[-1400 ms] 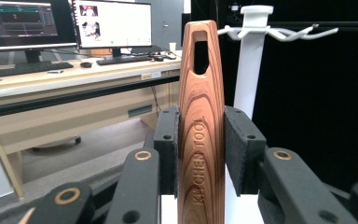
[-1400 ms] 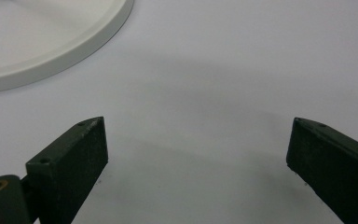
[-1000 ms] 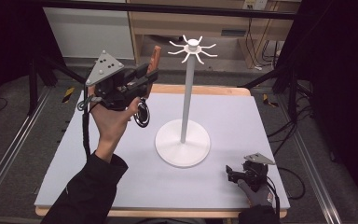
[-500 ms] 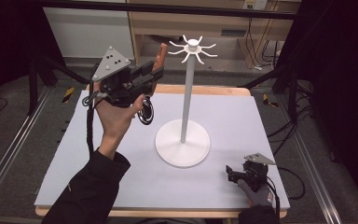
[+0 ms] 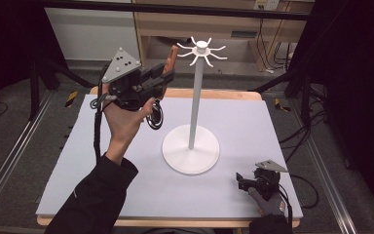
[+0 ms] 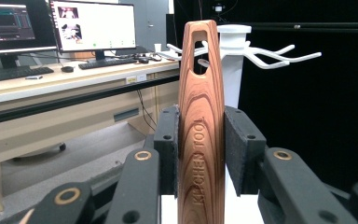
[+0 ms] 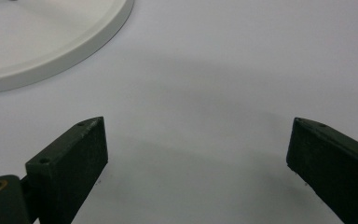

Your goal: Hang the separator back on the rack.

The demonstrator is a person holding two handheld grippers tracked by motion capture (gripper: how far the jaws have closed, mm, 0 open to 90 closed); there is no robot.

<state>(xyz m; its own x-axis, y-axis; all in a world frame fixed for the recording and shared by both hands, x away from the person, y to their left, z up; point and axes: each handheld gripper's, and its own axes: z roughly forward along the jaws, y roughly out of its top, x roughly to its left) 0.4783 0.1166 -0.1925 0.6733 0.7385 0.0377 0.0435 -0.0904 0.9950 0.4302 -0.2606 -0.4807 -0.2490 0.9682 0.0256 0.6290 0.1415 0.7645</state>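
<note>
High view: the left gripper [image 5: 163,73] is lifted well above the counter [image 5: 102,161], clamped on a wooden kitchen tool [image 5: 172,58] whose handle end points toward the top of the white hook stand [image 5: 195,122]. The tool's tip sits near the stand's hooks [image 5: 202,51] but isn't on any of them yet. The right gripper [image 5: 246,183] rests low on the counter near the front right corner, away from the action.

Left gripper view: the jaws are closed tight on the tool's [image 6: 200,135] wooden handle, which stands upright between them. The hanging slot at the top is just in front of the hooks [image 6: 270,53], so pickup looks done and the actual hooking is what's left, by the look of it.

Right gripper view: the right gripper [image 7: 196,154] is spread wide with nothing in it, above bare counter [image 7: 214,70], with the stand's round base [image 7: 51,42] off to one side.
</note>
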